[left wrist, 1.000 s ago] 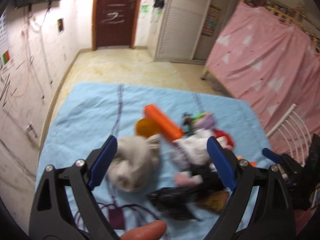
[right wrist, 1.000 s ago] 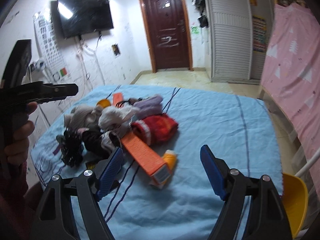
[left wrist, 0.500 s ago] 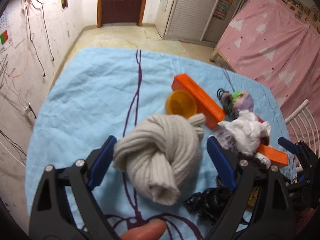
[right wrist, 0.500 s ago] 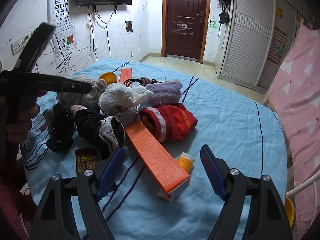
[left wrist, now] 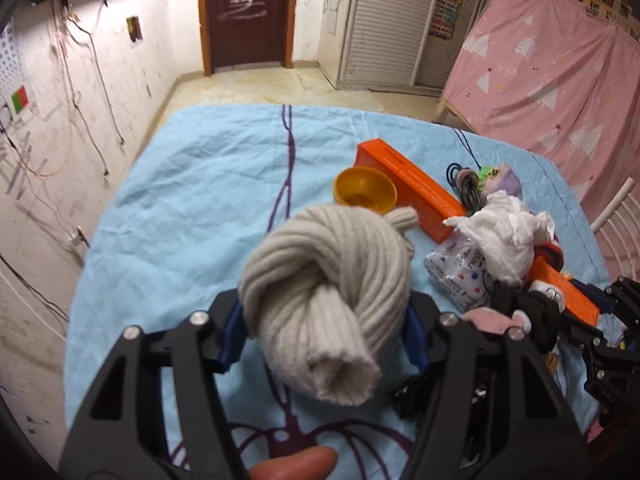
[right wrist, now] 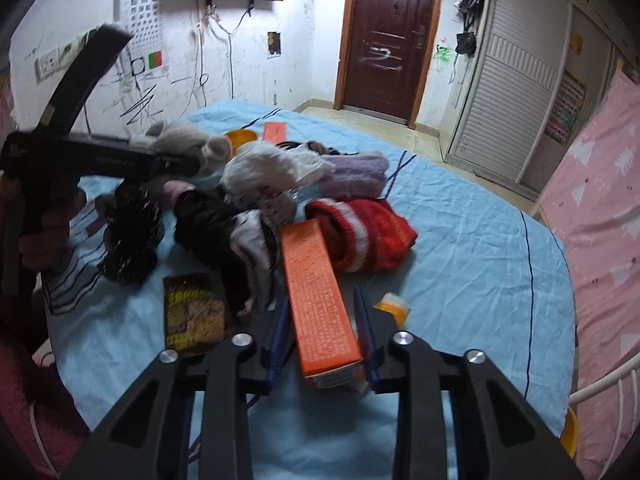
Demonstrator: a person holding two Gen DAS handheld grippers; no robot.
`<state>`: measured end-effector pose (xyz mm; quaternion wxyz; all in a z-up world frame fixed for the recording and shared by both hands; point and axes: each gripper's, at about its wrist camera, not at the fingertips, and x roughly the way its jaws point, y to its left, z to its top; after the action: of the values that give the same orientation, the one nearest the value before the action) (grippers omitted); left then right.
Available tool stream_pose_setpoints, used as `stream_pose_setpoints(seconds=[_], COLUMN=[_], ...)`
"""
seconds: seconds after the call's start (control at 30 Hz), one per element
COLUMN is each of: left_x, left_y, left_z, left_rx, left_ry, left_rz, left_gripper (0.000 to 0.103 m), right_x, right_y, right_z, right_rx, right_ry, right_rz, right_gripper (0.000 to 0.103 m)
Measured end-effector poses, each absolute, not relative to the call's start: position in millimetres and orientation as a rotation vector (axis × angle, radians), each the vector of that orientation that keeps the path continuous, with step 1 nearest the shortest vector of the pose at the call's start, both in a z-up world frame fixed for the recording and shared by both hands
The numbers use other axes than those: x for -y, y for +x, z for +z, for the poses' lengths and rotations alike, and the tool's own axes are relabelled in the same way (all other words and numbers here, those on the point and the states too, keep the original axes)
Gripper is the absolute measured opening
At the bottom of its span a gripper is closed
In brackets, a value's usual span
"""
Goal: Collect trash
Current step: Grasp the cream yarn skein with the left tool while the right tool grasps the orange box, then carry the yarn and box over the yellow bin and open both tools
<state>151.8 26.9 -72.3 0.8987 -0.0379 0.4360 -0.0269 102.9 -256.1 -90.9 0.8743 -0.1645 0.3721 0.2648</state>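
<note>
A beige knitted roll (left wrist: 320,280) lies on the blue bedsheet (left wrist: 192,200). My left gripper (left wrist: 326,322) is closing around it, and both blue pads touch its sides. In the right wrist view, a long orange carton (right wrist: 316,300) points toward me out of a pile of clothes and litter. My right gripper (right wrist: 322,322) is closing on its near end, with the pads against both sides. The left gripper (right wrist: 100,156) also shows in that view, at the left, held by a hand.
Around the pile lie an orange cup (left wrist: 366,194), crumpled white tissue (left wrist: 504,236), a red knit (right wrist: 360,236), a purple fuzzy cloth (right wrist: 356,172), a black bundle (right wrist: 132,236), a snack wrapper (right wrist: 192,312) and a small yellow bottle (right wrist: 394,306). A pink curtain (right wrist: 600,208) hangs right of the bed.
The left gripper came down over the beige roll and its jaws drew in onto it. The right jaws narrowed from wide apart onto the orange carton's near end.
</note>
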Motion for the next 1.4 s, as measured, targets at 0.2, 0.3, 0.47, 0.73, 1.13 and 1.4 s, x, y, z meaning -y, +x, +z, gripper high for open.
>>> stream_pose_setpoints(seconds=[0.2, 0.3, 0.47, 0.73, 1.13, 1.4], left_x=[-32, -34, -30, 8, 83, 161], left_y=[136, 129, 118, 102, 103, 102], left_z=[-55, -43, -24, 9, 25, 40], left_rx=[-0.849, -0.820, -0.774, -0.703, -0.704, -0.688], left_ry=[-0.064, -0.065, -0.069, -0.033, 0.031, 0.071], left_rz=[-0.016, -0.001, 0.007, -0.062, -0.174, -0.306], left_gripper=[0.061, 0.061, 0.061, 0.061, 0.061, 0.061], right_x=[260, 265, 280, 313, 388, 466], right_y=[91, 86, 76, 64, 54, 49], right_z=[-85, -80, -65, -43, -22, -12], right_rx=[-0.748, -0.730, -0.683, -0.608, -0.508, -0.440], right_ry=[-0.322, -0.300, -0.229, -0.170, -0.044, 0.081], right_rz=[0.552, 0.552, 0.558, 0.505, 0.394, 0.240], right_gripper=[0.016, 0.016, 0.016, 0.016, 0.016, 0.016])
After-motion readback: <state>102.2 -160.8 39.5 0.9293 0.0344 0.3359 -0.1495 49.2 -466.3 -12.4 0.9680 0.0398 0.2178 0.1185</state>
